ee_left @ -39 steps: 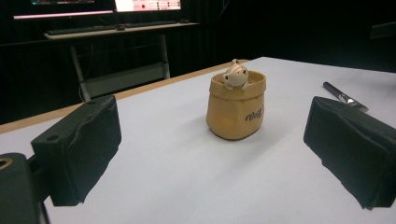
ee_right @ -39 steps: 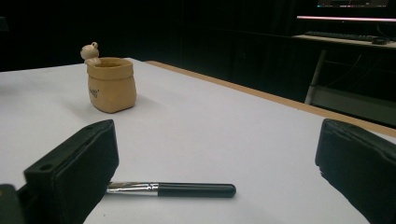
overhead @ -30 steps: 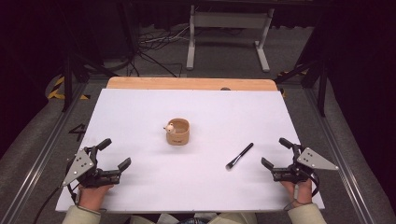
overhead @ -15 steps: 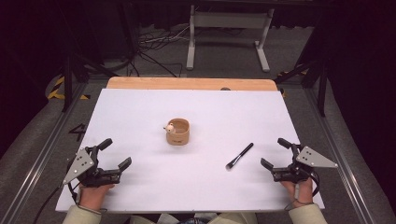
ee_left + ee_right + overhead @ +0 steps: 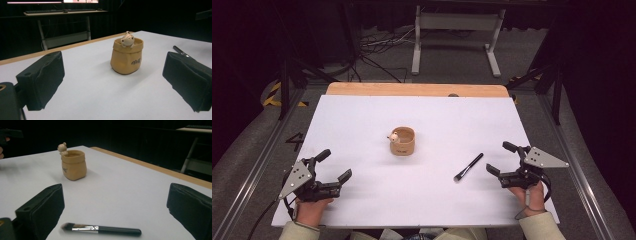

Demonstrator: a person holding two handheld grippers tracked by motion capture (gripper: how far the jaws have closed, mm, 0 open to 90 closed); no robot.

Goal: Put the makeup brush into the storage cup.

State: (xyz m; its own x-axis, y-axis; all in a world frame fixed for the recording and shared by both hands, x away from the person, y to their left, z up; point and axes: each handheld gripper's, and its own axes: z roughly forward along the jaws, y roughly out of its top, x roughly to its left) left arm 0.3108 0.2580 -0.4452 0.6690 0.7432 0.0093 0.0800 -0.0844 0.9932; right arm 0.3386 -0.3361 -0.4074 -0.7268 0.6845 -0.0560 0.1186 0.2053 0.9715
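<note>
High view: a white table [image 5: 362,125] carries a tan sack-shaped pot [image 5: 402,142] at its centre, a small animal figure [image 5: 394,136] perched on its rim, and a makeup brush [image 5: 468,167] lying flat to the right of the pot, well apart from it; the left gripper [image 5: 334,165] and right gripper [image 5: 498,158] rest near the front corners, jaws of both spread apart and empty. Left gripper view: the pot [image 5: 127,57] stands upright between the two wide-set jaws, farther off; its wall looks rigid, probably ceramic, hence breakable and best pinched across the rim or body. The brush's handle end [image 5: 180,51] is partly hidden behind one jaw. Right gripper view: the brush [image 5: 101,229] lies just ahead of the jaws; it appears light and slim, its smooth dark handle likely slippery, so the mid-handle is the sensible hold. The pot's interior [image 5: 72,153] cannot be made out.
</note>
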